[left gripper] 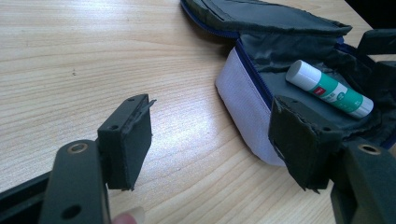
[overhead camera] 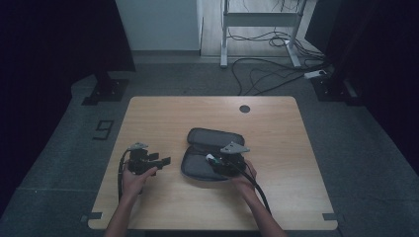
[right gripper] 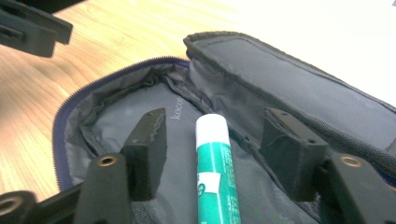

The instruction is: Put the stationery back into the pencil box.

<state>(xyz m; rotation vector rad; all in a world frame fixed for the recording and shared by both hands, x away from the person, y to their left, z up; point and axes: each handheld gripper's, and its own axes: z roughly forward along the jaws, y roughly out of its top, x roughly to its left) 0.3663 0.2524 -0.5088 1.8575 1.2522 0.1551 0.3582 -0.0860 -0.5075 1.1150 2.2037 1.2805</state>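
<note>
A dark grey pencil case lies unzipped and spread open in the middle of the wooden table. A green and white glue stick rests on the case's lining. My right gripper reaches into the case, open, with the glue stick lying between its pads and touching neither of them. My left gripper stands open over bare wood, left of the case's pale side wall, with nothing between its fingers. The glue stick also shows from that side.
A small dark round hole sits near the table's far edge. Beyond the table are a white desk frame and loose cables on the grey floor. Bare wood lies to the left and far side of the case.
</note>
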